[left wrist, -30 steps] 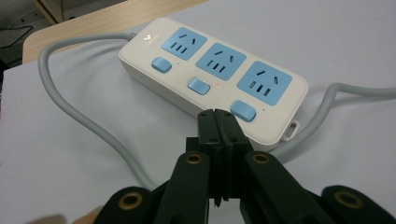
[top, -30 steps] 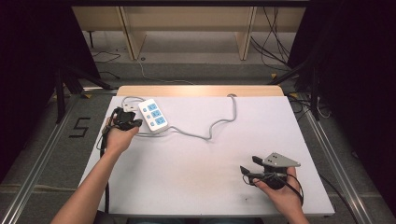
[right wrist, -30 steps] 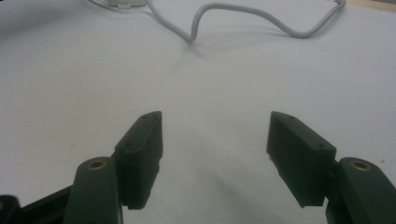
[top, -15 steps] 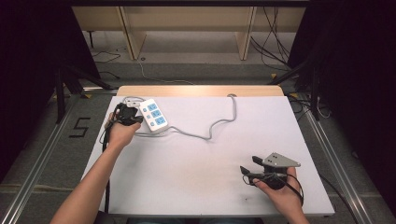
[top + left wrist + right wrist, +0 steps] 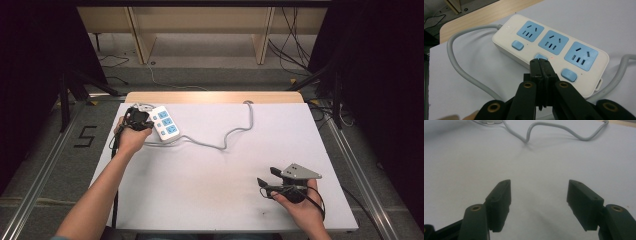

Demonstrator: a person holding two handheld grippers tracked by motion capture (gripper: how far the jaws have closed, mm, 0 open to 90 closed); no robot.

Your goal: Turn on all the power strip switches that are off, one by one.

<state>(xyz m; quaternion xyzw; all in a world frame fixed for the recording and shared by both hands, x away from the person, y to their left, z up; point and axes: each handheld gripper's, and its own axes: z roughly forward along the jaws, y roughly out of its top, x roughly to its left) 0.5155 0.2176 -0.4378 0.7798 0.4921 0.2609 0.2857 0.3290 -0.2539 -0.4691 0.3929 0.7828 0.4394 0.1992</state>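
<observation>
Left gripper [image 5: 541, 62] jaws pressed together, tips on middle blue switch [image 5: 539, 56] of white power strip [image 5: 554, 50]. Right gripper [image 5: 539, 195] jaws spread wide, empty, over bare white table [image 5: 474, 165]; grey cord [image 5: 564, 130] far ahead.

White power strip [image 5: 549, 47] with blue sockets, grey cord [image 5: 235, 132], black tongs [image 5: 541, 65].

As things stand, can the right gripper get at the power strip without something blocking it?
Probably yes. The right gripper sits open at the near right of the table, and bare white tabletop lies between it and the power strip. The grey cable and the left gripper, already at the strip, crowd it.
</observation>
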